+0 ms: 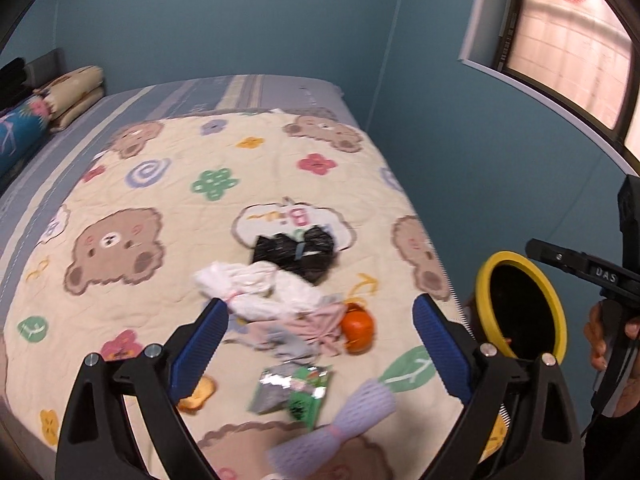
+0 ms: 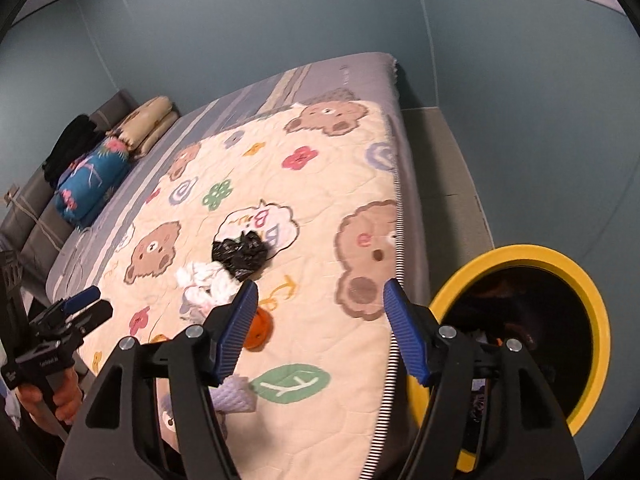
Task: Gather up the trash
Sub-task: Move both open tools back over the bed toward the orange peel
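Trash lies on the bear-print quilt (image 1: 132, 184): a black plastic bag (image 1: 294, 252), a white crumpled bag (image 1: 256, 288), pink and grey wrappers (image 1: 304, 330), an orange ball-like piece (image 1: 357, 328), a green and silver snack packet (image 1: 294, 392) and a lilac foam net (image 1: 340, 426). My left gripper (image 1: 316, 344) is open above the pile, holding nothing. My right gripper (image 2: 318, 328) is open and empty over the bed's right edge. The yellow-rimmed bin (image 2: 532, 336) stands beside the bed, also in the left view (image 1: 520, 304). The black bag (image 2: 240, 256) and white bag (image 2: 204, 280) show in the right view.
Folded pillows and a blue floral bolster (image 1: 20, 132) lie at the bed's head. Teal walls (image 1: 460, 160) close in on the right, with a window (image 1: 568, 40) above. A grey floor strip (image 2: 444, 184) runs between bed and wall.
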Demonstrator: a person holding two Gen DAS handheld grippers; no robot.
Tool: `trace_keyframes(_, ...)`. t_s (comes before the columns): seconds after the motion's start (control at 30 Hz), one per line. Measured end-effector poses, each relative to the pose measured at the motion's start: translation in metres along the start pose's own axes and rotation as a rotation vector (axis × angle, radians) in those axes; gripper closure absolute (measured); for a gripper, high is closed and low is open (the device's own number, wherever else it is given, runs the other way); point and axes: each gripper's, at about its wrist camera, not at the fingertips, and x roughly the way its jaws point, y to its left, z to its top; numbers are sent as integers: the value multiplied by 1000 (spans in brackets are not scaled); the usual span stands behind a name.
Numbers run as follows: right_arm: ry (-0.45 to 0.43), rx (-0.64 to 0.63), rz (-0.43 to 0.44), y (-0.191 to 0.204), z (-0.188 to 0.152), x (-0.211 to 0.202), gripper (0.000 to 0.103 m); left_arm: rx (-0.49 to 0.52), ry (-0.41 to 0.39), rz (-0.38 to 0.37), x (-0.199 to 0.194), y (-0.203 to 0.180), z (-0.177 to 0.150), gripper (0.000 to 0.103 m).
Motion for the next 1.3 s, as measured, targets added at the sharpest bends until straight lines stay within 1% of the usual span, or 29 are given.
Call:
trace_keyframes(0.33, 61, -65, 31, 43, -10, 34, 41, -86, 32, 85, -2, 61, -19, 13)
trace_keyframes(0.47, 97, -86, 38, 58, -16, 55, 41, -129, 76, 107, 8, 85, -32, 13)
trace_keyframes(0.63, 152, -120, 38, 75, -28, 84, 41, -170, 131, 126, 24, 107, -48, 13)
trace_keyframes(0.9, 239, -163, 29, 96, -48, 128, 41, -214, 203, 126, 50, 126, -69, 13)
trace_keyframes(1.3, 328, -191, -5, 109, -63, 174, 42, -246, 274, 129, 84, 142, -91, 13)
